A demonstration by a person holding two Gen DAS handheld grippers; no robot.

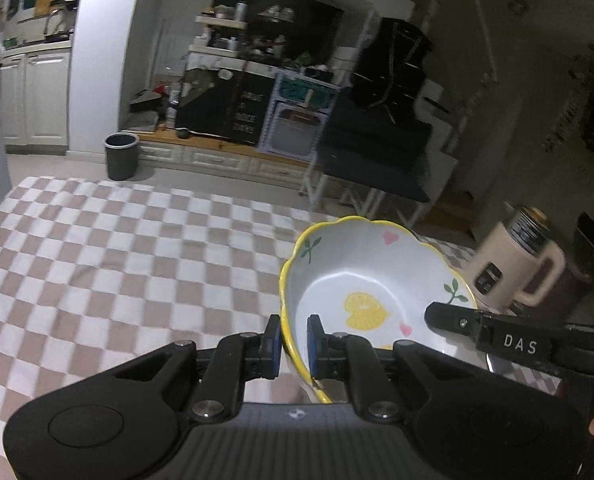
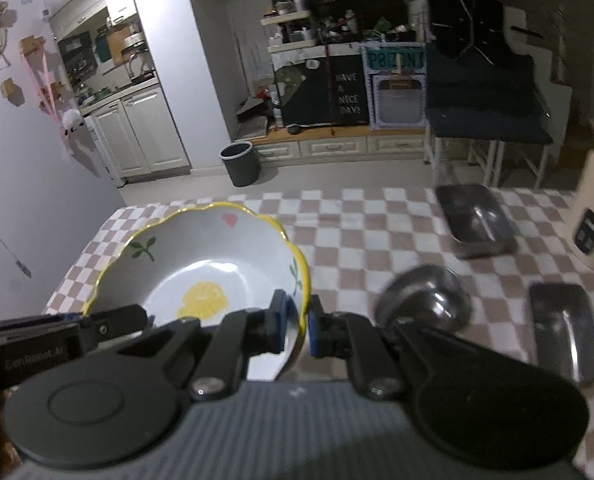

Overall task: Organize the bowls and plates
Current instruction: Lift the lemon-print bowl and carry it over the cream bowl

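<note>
Left wrist view: the left gripper (image 1: pixel 293 346) is clamped on the scalloped, yellow-edged rim of a white ceramic bowl (image 1: pixel 361 280) painted with a lemon, hearts and leaves; one blue pad sits outside the wall, the other inside. The bowl is held above the checkered tablecloth (image 1: pixel 117 260). The right gripper (image 1: pixel 453 316) grips the opposite rim. A beige kettle (image 1: pixel 517 268) stands beyond.

Right wrist view: the right gripper (image 2: pixel 297 330) is clamped on the bowl's (image 2: pixel 201 264) right rim, the wall between its pads. The left gripper's finger (image 2: pixel 109 326) meets the near-left rim. On the cloth to the right lie a round steel bowl (image 2: pixel 425 300) and two rectangular steel trays (image 2: pixel 477 220) (image 2: pixel 565 328), well apart from the bowl.
</note>
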